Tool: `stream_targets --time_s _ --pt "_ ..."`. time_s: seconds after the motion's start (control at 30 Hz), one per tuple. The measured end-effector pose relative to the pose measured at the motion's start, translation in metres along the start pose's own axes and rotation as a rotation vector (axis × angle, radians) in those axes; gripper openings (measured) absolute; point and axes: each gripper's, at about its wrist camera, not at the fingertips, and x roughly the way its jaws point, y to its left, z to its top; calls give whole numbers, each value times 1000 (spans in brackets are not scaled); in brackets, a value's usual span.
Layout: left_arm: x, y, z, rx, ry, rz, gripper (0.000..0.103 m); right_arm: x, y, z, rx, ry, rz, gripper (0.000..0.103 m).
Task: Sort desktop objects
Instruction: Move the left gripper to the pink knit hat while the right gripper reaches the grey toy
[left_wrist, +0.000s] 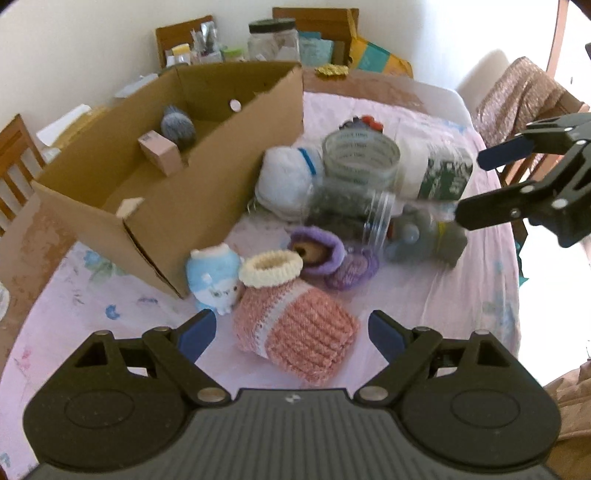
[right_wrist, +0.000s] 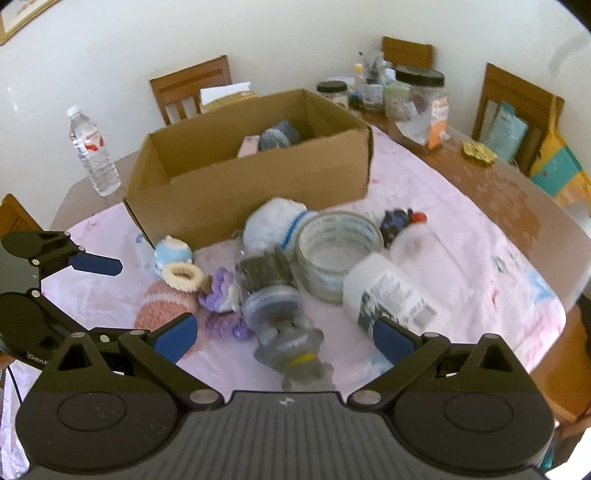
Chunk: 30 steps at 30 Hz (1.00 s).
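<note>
- Left tongs: released, blue pads spread wide on either side of the pink knitted bootie without touching it; nothing grasped.
- Right tongs: likewise released and empty, pads standing apart around a grey rubbery toy that lies just ahead of them on the bench.
- Pink knitted bootie: lies on its side directly between and just beyond the left pads, cream cuff pointing away toward the cardboard box; its long axis runs roughly along the line of the tongs, so the pads would close across its narrower width.
- Nearer hand: judged to be the left for the bootie, the right for the grey toy.
- Cardboard box: beyond and to the left of the left tongs, open-topped, already holding a grey-blue yarn ball and a small pink carton.
- Remaining clutter ahead of both tongs: purple knitted pieces, tape roll, white knitted item, blue plush figure, white bottle.
</note>
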Motion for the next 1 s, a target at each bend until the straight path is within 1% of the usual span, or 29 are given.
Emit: stream_targets --time_s 0.2,0.27,0.47,0.57,0.73,0.8,0.87,1.0 --pt "18 6 -6 26 6 -31 89 5 0 -20 32 17 -43 103" --pt "22 6 -6 38 0 -28 90 7 1 -26 39 18 -57 103" --pt "34 8 -7 64 -7 -53 90 18 0 -38 45 22 -78 102" --pt "39 8 -7 52 -11 -65 90 30 -1 -40 34 23 -67 101" --pt "41 8 -8 48 -6 -87 90 49 -1 -38 23 26 -69 94" --pt "43 8 -8 46 -5 -91 90 54 -1 -38 19 29 -61 88" --pt "45 9 -9 43 -4 -97 91 59 0 -38 12 32 -63 84" --pt "47 11 -8 33 -11 -109 91 63 0 -38 5 24 -62 80"
